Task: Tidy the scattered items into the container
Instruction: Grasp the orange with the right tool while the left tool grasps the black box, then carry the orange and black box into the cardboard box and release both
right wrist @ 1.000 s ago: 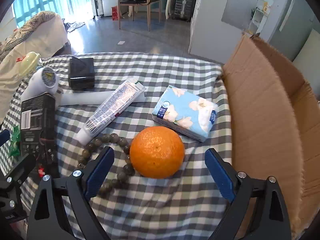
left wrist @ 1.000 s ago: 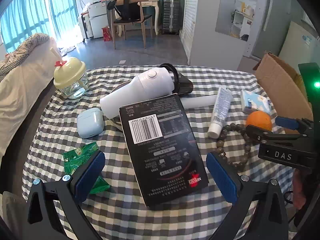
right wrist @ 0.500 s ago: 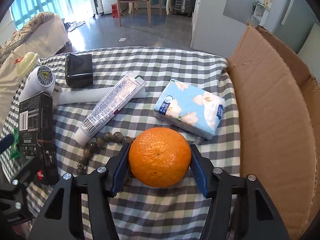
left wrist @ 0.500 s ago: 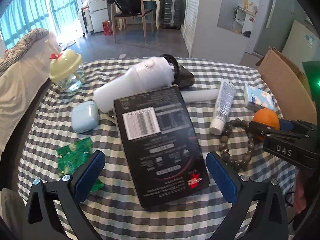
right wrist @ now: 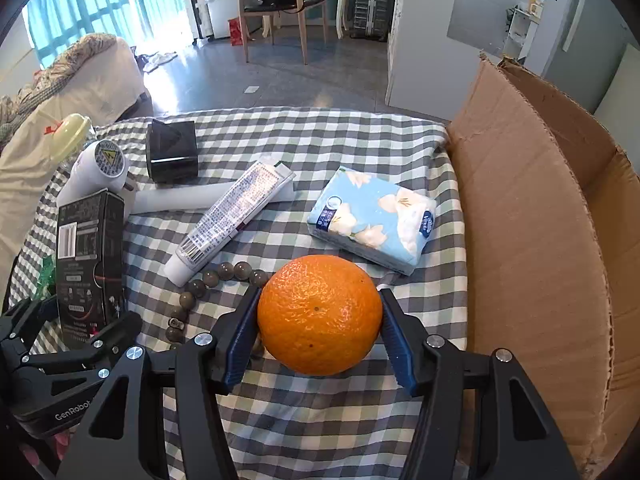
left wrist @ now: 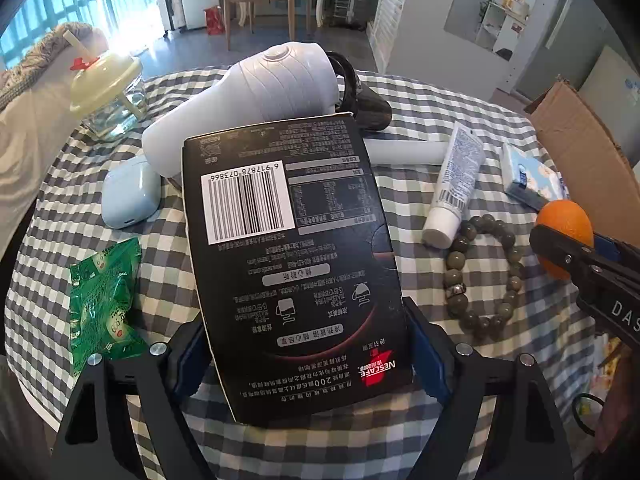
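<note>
We had right gripper (right wrist: 320,340) clamped on orange (right wrist: 320,314), lower centre; left gripper (left wrist: 304,364) just closing onto black coffee box (left wrist: 288,248), centre. Cardboard container (right wrist: 540,240) at right; nothing visibly boxed yet, other items remained on table.

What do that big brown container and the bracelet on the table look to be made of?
Container: corrugated cardboard, matte brown; fluted layers show along its torn edge. Bracelet: polished grey-green beads with a soft sheen, perhaps stone or lacquered wood; the look leaves it open.
</note>
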A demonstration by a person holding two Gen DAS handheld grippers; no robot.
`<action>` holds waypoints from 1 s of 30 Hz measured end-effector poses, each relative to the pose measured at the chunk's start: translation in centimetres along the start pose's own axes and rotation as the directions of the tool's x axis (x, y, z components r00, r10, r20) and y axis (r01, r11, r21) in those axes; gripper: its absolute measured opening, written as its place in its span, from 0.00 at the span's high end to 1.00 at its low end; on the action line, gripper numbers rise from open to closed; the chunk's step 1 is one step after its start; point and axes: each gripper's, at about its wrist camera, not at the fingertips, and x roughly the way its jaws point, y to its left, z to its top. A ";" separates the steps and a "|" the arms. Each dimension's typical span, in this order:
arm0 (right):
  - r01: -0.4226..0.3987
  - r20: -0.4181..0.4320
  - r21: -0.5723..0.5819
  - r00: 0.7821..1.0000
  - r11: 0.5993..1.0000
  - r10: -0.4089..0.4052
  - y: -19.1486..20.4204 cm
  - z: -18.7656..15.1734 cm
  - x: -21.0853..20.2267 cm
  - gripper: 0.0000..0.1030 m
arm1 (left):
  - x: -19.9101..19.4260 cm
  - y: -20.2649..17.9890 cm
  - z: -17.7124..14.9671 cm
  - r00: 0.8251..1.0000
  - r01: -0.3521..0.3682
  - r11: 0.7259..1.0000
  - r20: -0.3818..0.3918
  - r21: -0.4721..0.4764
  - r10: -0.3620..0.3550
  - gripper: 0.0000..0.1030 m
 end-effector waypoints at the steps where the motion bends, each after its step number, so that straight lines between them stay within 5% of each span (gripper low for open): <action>1: 0.000 0.003 0.000 1.000 1.000 0.000 0.0 0.0 -0.1 0.45 | -0.2 0.1 0.0 1.000 0.006 1.000 0.002 -0.005 -0.006 0.18; 16: -0.003 0.093 0.000 0.996 1.000 0.003 0.1 0.1 -4.2 0.45 | -6.2 -1.1 -0.1 0.988 -0.004 0.998 0.155 0.070 -0.007 0.26; 17: -0.003 0.101 0.001 0.995 1.000 0.002 0.0 0.0 -4.6 0.45 | -6.7 -1.2 0.0 0.986 -0.001 0.997 0.168 0.071 -0.011 0.61; 18: -0.003 0.108 0.004 0.994 1.000 0.003 -0.1 0.0 -5.0 0.45 | -7.0 -1.4 0.2 0.986 0.039 0.996 0.160 0.076 -0.050 0.75; 24: -0.005 0.128 0.008 0.992 1.000 0.004 -0.6 -0.2 -5.9 0.45 | -5.4 -2.9 0.5 0.996 0.012 0.996 0.085 0.093 -0.020 0.74; 26: -0.004 0.120 0.013 0.993 1.000 0.003 -0.9 -0.5 -5.8 0.45 | -5.4 -2.9 0.3 0.996 -0.008 0.995 0.089 0.095 -0.001 0.69; 28: -0.004 0.114 0.023 0.993 1.000 0.001 -1.2 -0.6 -5.6 0.45 | -5.4 -2.7 0.1 0.996 -0.011 0.996 0.094 0.087 0.002 0.52; 30: -0.009 0.114 0.026 0.993 1.000 0.006 -1.4 -0.6 -5.6 0.45 | -5.7 -2.4 0.0 0.993 0.004 0.997 0.114 0.073 -0.012 0.56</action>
